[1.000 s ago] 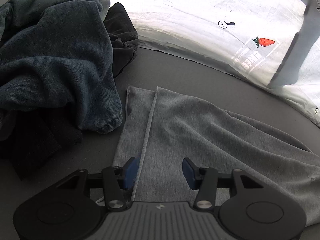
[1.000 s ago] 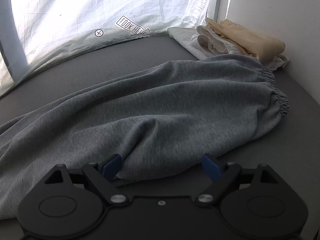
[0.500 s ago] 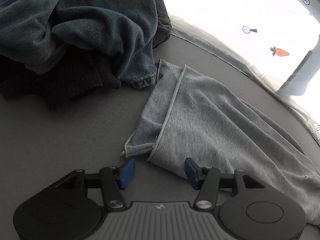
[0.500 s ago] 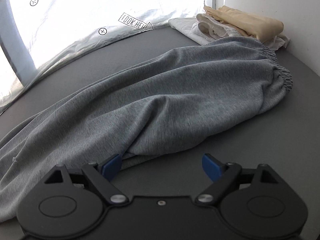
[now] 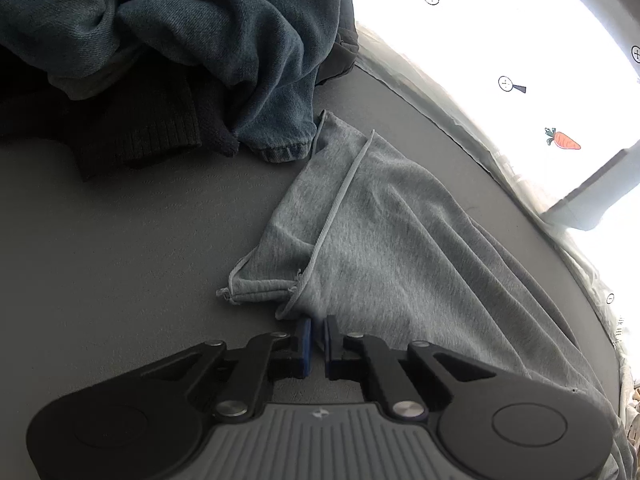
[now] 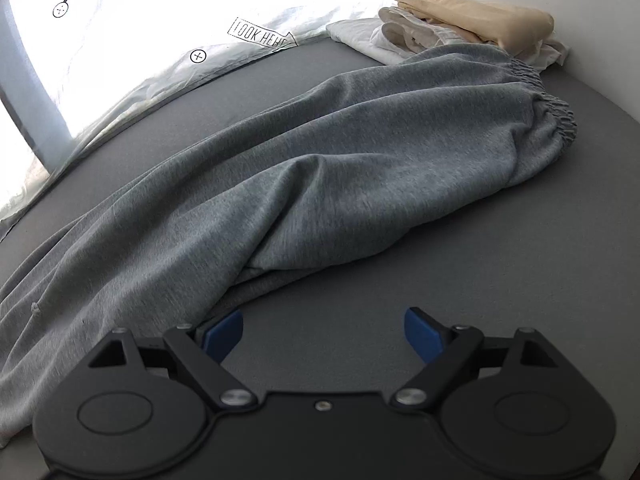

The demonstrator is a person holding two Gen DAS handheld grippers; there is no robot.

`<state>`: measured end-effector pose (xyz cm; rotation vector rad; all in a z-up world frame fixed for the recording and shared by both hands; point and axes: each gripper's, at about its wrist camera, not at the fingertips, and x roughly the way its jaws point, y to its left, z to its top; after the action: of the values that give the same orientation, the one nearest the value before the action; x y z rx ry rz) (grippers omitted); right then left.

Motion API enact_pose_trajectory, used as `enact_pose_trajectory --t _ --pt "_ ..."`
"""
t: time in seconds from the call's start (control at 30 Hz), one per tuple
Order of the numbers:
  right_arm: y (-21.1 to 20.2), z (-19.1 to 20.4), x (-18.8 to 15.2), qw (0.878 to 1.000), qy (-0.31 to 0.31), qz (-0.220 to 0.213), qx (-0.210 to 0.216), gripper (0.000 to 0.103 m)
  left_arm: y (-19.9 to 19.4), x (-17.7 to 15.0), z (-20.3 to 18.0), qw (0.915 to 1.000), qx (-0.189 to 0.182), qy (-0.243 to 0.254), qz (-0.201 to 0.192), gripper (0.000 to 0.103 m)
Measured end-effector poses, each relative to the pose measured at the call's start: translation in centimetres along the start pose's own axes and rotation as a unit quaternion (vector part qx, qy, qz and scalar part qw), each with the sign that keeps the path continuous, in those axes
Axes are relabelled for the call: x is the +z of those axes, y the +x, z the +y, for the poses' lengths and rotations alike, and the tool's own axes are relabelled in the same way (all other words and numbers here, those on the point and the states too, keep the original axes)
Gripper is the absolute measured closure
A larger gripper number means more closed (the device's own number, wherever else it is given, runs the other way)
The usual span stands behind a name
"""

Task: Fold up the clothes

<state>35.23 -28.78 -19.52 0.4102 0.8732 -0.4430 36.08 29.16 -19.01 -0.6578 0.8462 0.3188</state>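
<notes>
My left gripper (image 5: 316,330) has just snapped closed at the hem of the grey pants (image 5: 400,248), seemingly pinching its edge. The pants lie flat beside the dark pile (image 5: 160,60). My right gripper (image 6: 323,330) stays wide open, empty, at the pants' near fold.

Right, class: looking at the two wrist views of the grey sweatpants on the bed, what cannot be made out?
- Left wrist: whether the left gripper has pinched the grey sweatpants; the hem edge hides its fingertips.
- Left wrist: the dark pile, cut off by the frame.
- Right wrist: the folded beige clothes, partly behind the waistband.
</notes>
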Motion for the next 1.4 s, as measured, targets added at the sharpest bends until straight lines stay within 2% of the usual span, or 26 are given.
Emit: enact_pose_trajectory --t 0.03,0.07,0.23,0.4,0.5,0.6,0.7,0.8,0.87,1.03,1.2,1.3,1.4 --pt "-0.1 -0.2 -0.1 1.0 0.007 -0.001 0.001 0.015 -0.3 0.0 0.1 0.9999 -0.013 -0.005 -0.003 0.103" --pt "-0.2 -0.4 -0.1 1.0 0.013 -0.001 0.002 0.015 -0.7 0.0 0.2 0.9995 -0.028 -0.01 -0.008 0.103" --pt "-0.2 -0.7 -0.1 1.0 0.022 0.001 0.005 0.015 -2.2 1.6 -0.7 0.9972 -0.051 -0.011 -0.053 0.103" --pt "-0.3 -0.4 0.1 1.0 0.019 -0.004 0.01 0.015 -4.1 5.4 -3.4 0.9897 -0.082 0.029 -0.114 0.103" --pt "-0.3 -0.4 0.1 1.0 0.021 -0.006 0.011 0.015 -4.5 7.0 -5.3 0.9843 -0.094 0.06 -0.137 0.103" --pt "-0.4 -0.5 0.1 1.0 0.015 -0.009 0.004 0.015 -3.3 7.2 -6.0 0.9844 -0.076 0.086 -0.133 0.103" --pt "-0.6 -0.1 -0.1 1.0 -0.014 -0.013 -0.014 0.014 -0.8 6.4 -4.2 0.9923 -0.046 0.057 -0.1 0.103" --pt "-0.7 0.9 -0.5 0.997 -0.069 -0.019 -0.035 0.013 1.0 5.2 -2.4 0.996 -0.024 0.036 -0.079 0.103" --pt "-0.8 2.4 -1.1 0.992 -0.121 -0.024 -0.04 0.012 1.7 4.5 -1.5 0.9971 -0.015 0.028 -0.068 0.103" --pt "-0.3 5.9 -2.5 0.977 -0.206 -0.035 -0.032 0.006 3.1 2.5 -0.1 0.9988 0.009 0.024 -0.042 0.103" --pt "0.7 9.3 -3.5 0.948 -0.305 -0.062 -0.064 0.006 3.1 2.1 0.3 0.9988 0.003 0.014 -0.047 0.103" --pt "0.6 10.8 -3.6 0.931 -0.35 -0.086 -0.061 0.006 3.2 2.5 0.0 0.9988 0.006 0.021 -0.044 0.102" --pt "0.3 11.7 -2.7 0.921 -0.366 -0.117 -0.061 0.006 3.2 2.8 -0.4 0.9986 0.011 0.031 -0.043 0.102"
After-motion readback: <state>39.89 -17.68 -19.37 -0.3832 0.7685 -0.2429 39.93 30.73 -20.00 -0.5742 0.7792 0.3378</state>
